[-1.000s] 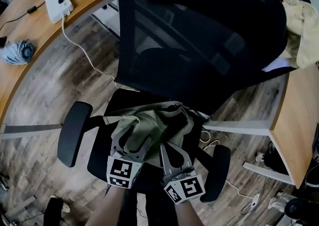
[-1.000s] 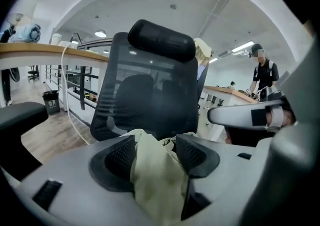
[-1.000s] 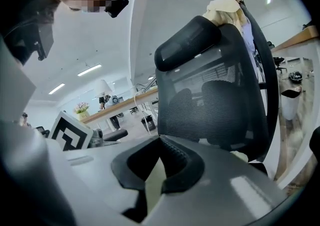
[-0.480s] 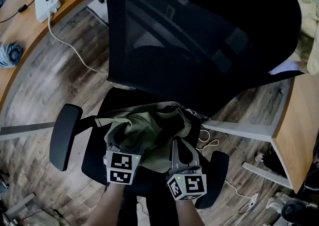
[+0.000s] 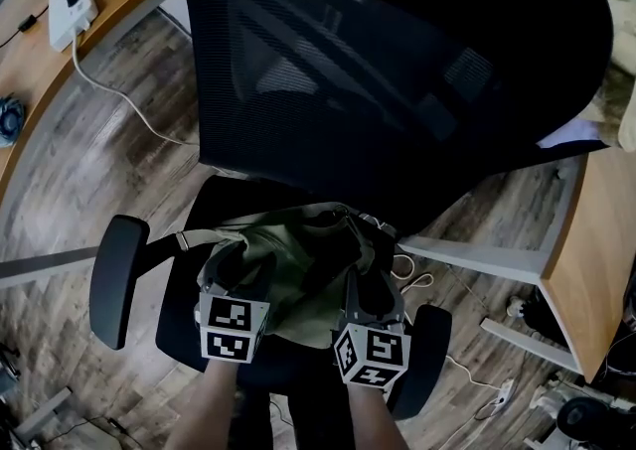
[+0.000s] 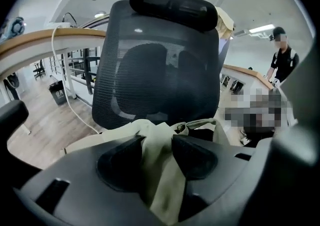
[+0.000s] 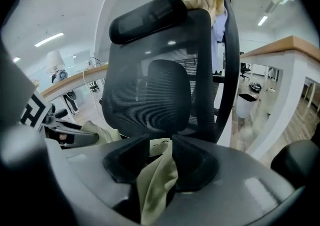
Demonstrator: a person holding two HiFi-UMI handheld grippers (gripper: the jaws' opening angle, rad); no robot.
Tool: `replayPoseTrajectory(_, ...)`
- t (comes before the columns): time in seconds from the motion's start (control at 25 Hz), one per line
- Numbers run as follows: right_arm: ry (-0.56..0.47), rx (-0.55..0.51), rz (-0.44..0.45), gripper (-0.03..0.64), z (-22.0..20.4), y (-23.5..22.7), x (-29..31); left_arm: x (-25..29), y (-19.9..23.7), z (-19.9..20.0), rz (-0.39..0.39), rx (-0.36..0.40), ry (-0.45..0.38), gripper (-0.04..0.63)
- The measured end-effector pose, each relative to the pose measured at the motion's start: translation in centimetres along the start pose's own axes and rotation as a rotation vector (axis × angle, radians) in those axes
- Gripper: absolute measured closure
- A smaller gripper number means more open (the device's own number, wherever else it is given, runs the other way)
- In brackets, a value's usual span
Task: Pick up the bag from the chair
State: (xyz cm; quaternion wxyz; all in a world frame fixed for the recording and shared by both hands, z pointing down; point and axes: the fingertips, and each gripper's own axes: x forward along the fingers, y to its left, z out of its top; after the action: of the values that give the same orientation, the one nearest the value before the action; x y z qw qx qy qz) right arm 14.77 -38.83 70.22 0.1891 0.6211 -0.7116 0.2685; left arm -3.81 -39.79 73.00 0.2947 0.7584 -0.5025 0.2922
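The left tool is pinching a fold of the olive-green bag, and the right tool is pinching another fold beside it. The bag is lying crumpled on the seat of the black mesh office chair.

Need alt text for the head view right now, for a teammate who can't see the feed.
The left gripper and the right gripper are each shut on an olive green bag on the seat of a black mesh office chair. Wooden floor and desk edges surround the chair.
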Motion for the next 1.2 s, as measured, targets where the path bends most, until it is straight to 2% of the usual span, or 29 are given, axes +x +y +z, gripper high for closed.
replayPoseTrajectory(0.08, 0.03, 0.009, -0.033, 0.463, -0.6, -0.7, 0.6, 0.1, -0.1, -0.3, 0.007, 0.02, 0.005, 0.45)
replayPoseTrajectory(0.2, 0.087, 0.036, -0.068, 0.39, -1.6, -1.5, 1.7, 0.0, -0.2, -0.6, 0.015, 0.026, -0.009, 0.527)
replayPoseTrajectory(0.32, 0.149, 0.077, -0.079, 0.346, -2.7, -1.6, 2.8, 0.0, -0.4, -0.8, 0.001, 0.018, -0.021, 0.554)
replayPoseTrajectory(0.52, 0.25, 0.118, -0.112, 0.342, -4.6, -1.9, 3.5, -0.3, -0.8, -1.0, -0.032, 0.007, -0.045, 0.571)
replayPoseTrajectory(0.6, 0.266, 0.128, -0.106, 0.352, -5.0, -1.8, 3.3, -0.6, -0.9, -1.1, -0.043, 0.005, -0.058, 0.574)
replayPoseTrajectory(0.76, 0.27, 0.131, -0.09, 0.463, -5.4, -1.6, 2.6, -1.3, -1.2, -1.1, -0.067, 0.003, -0.092, 0.575)
replayPoseTrajectory(0.96, 0.208, 0.152, -0.039, 0.539, -4.8, -0.6, 1.4, -2.6, -1.4, -1.1, -0.116, -0.041, -0.138, 0.577)
replayPoseTrajectory(1.2, 0.094, 0.214, 0.062, 0.558, -2.6, 1.7, -0.7, -5.0, -0.9, -0.8, -0.147, -0.122, -0.21, 0.578)
